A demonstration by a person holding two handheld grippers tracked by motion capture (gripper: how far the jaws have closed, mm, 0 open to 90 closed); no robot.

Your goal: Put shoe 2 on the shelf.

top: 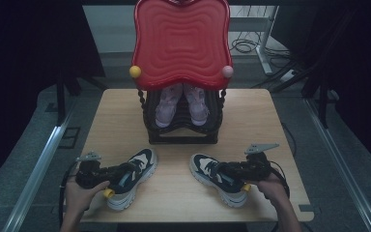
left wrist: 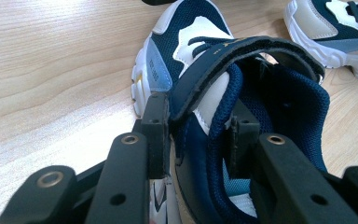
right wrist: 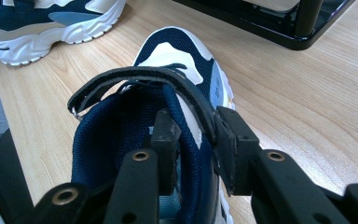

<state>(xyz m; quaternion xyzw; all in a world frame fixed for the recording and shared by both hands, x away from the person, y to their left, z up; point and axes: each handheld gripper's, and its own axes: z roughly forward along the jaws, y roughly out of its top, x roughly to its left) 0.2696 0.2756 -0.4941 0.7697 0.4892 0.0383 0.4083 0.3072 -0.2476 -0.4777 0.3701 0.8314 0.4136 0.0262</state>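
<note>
Sneakers, two of them in navy and white, lie on the wooden counter near its front edge, one at each gripper. The left sneaker sits at about 7 o'clock from the counter's middle, toe pointing toward 1 o'clock. The left gripper comes at it from 9 o'clock, and in the left gripper view its jaws straddle the shoe's collar wall beside the strap: one jaw outside against the white side panel, the other inside the navy lining. Both pads touch the wall, so the jaws hold the left sneaker at a middling width.

Between the two shoes the counter is bare wood. At 12 o'clock stands a black shoe rack with a red wavy top, a yellow knob and a pink knob at its corners, and a pair of pink shoes on its shelf, well apart from both grippers.

The right sneaker lies at about 5 o'clock, toe toward 11 o'clock. The right gripper reaches in from 3 o'clock. In the right gripper view one jaw is inside the opening and the other outside, with the collar wall and the strap end between them; the pads press on this wall, so the jaws hold the right sneaker.
</note>
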